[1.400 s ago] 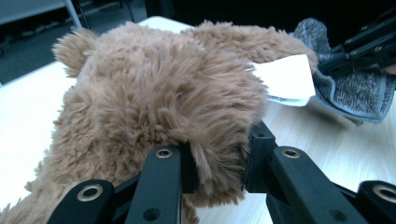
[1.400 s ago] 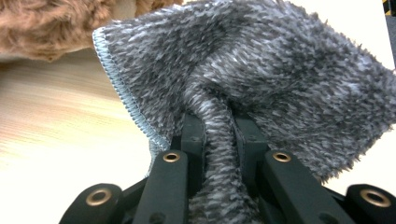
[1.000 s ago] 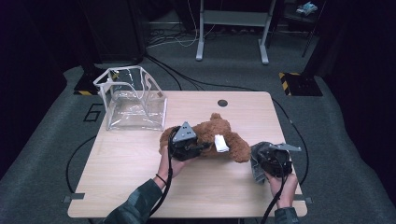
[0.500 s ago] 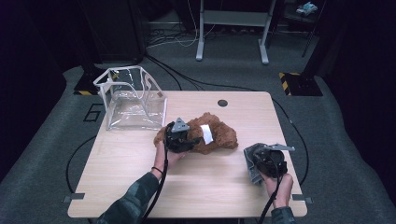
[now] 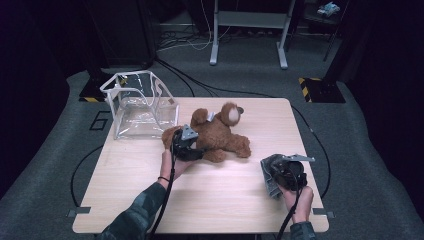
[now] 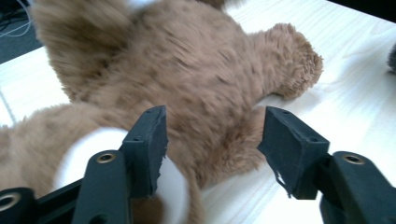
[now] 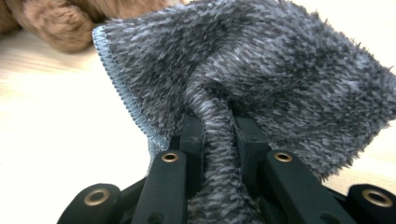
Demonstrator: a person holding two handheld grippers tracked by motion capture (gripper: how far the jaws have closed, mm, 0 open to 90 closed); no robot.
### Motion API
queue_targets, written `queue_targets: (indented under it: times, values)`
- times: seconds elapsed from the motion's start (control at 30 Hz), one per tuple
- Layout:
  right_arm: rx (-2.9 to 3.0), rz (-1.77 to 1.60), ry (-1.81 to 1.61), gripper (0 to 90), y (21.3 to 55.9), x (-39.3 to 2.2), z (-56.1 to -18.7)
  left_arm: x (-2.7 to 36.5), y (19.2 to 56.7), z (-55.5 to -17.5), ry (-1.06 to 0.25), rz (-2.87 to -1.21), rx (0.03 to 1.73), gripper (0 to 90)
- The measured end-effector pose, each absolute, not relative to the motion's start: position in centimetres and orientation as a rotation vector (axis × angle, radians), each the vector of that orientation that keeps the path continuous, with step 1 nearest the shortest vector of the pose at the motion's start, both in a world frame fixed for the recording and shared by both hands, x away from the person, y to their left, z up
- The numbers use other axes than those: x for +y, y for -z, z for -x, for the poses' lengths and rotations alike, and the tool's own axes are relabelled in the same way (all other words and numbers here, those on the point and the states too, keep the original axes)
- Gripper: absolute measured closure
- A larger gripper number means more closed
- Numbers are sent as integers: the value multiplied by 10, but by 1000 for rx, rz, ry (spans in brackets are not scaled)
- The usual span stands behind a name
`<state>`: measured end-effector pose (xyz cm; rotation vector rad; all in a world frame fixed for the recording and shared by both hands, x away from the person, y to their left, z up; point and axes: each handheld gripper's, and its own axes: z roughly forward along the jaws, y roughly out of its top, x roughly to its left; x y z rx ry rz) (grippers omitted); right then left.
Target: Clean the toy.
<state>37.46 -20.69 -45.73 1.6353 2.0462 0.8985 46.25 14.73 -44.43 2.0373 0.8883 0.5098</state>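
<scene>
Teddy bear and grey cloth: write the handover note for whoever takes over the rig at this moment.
Left gripper: open, jaws have just been opening; the brown teddy bear lies between them, not pressed.
Right gripper: shut on the grey fleece cloth, held at the table's right front.
Things: bear lies mid-table beside the clear plastic box, which stands at the left rear corner with nothing visible inside.
Done: bear set down and released.
Left: probably the bear and cloth still need placing; the goal is unclear.

Grey carpet floor (image 5: 45, 200) — dark room, metal stand (image 5: 248, 30) behind.
</scene>
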Motion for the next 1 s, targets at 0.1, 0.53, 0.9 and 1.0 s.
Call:
queue_targets:
  times: [0.1, 0.53, 0.9, 1.0]
  values:
    - [2046, -1634, -898, 767, 459, -208, -375, 153, 443, -463, -534, -2022, 897, 384]
    - [2043, -1631, -911, 766, 457, -206, -375, 175, 434, -466, -687, -1967, 1118, 209]
    - [2047, -1625, -902, 766, 454, -206, -376, 165, 463, -473, -755, -1987, 1185, 373]
    - [2045, -1620, -904, 766, 453, -207, -376, 167, 466, -468, -754, -1982, 1126, 452]
